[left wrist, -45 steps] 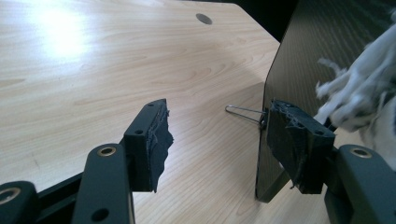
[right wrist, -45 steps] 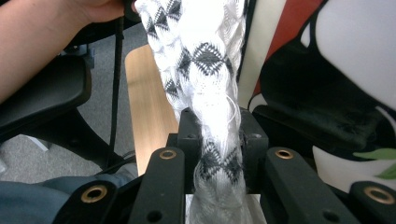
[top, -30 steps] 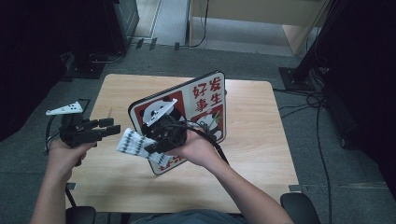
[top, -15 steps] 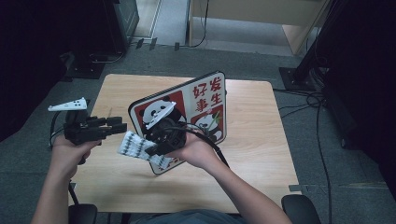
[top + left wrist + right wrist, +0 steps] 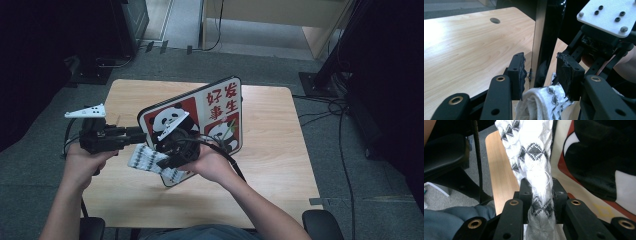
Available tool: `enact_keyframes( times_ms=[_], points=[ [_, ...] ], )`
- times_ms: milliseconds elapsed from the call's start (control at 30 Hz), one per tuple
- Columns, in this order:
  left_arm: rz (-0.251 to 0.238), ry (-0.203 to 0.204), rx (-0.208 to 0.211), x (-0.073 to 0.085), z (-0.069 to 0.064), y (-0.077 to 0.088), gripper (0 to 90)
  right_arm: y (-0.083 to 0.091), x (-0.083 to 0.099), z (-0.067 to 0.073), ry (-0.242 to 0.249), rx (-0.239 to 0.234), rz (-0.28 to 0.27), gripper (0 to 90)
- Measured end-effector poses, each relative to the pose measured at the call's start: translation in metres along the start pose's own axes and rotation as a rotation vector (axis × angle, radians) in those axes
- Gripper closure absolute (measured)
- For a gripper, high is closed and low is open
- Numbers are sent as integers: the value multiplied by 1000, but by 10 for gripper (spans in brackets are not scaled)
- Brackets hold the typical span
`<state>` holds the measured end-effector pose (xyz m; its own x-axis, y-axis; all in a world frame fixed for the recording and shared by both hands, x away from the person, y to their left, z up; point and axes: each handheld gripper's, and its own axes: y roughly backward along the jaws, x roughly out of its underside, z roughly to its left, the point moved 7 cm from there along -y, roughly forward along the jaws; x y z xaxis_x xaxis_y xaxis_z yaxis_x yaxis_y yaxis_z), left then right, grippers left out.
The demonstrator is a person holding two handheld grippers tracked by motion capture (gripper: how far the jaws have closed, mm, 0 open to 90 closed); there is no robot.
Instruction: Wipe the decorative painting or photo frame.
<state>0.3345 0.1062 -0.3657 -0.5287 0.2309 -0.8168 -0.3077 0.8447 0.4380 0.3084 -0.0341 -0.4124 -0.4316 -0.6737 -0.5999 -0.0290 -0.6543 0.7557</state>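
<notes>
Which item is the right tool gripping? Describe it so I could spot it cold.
On the light wooden table, find the big panda board with red characters that stands tilted. At its lower left edge the right tool clamps a bunched white cloth, which reaches toward the left tool. It is the one soft thing here, white with a dark diamond pattern.

Panda board [image 5: 220,115]: lower left corner hidden behind right gripper [image 5: 172,155] and hand. White patterned cloth [image 5: 531,157]: ends cut off by top and bottom edges in right gripper view; partly hidden beside board in high view.
</notes>
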Motion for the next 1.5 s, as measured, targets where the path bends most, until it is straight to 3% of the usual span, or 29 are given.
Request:
enact_keyframes(
  times_ms=[167,533,1500],
  points=[
    [17,8,25,2,-2,-6,651,-4,3,0,-3,0,4,771],
    [25,-9,4,4,-2,-11,771,-13,12,-1,-15,-6,22,771],
    [33,-30,-15,10,-8,-11,776,-36,35,-3,-23,-24,72,775]
  ],
)
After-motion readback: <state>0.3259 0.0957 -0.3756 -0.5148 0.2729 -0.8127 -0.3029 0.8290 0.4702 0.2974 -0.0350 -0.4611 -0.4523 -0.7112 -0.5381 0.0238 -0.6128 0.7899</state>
